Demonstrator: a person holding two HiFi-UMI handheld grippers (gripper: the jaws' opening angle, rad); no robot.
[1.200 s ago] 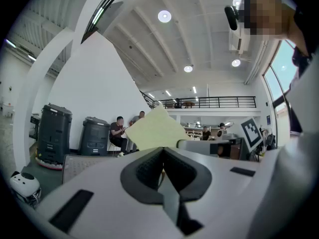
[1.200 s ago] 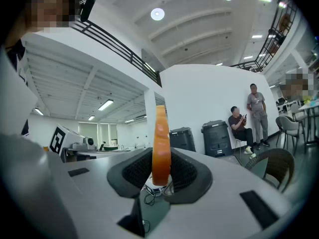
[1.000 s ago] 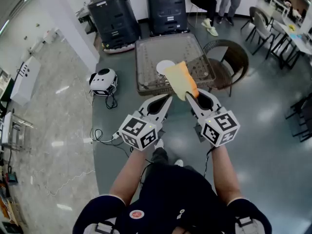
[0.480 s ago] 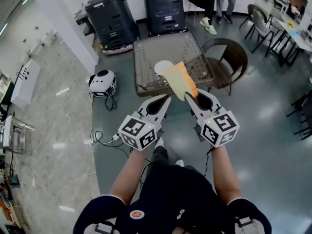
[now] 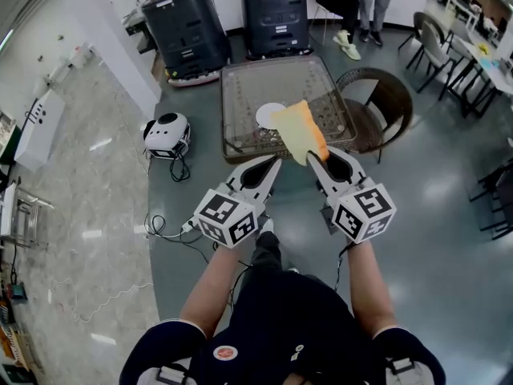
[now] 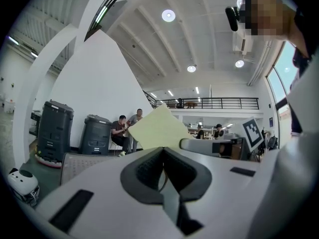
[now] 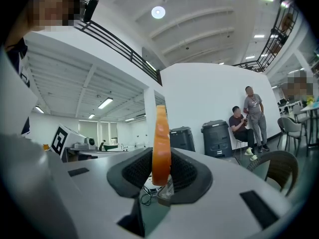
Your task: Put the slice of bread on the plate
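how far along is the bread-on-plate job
Done: the bread slice is picked up, clamped in the right tongs. In hand: it's held in the air near the table front edge. Left: set it on the white plate and release.

Worktop (image 5: 240, 87) and surroundings
Plate (image 5: 270, 115) on worktop; bread slice (image 5: 298, 131) over its near edge; bins (image 5: 186, 26) behind; chair (image 5: 389, 95) right; round floor unit (image 5: 167, 135) left.

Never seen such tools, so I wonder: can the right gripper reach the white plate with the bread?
Probably yes. The right gripper holds the bread slice close before the plate, which lies open on the table; nothing stands between.
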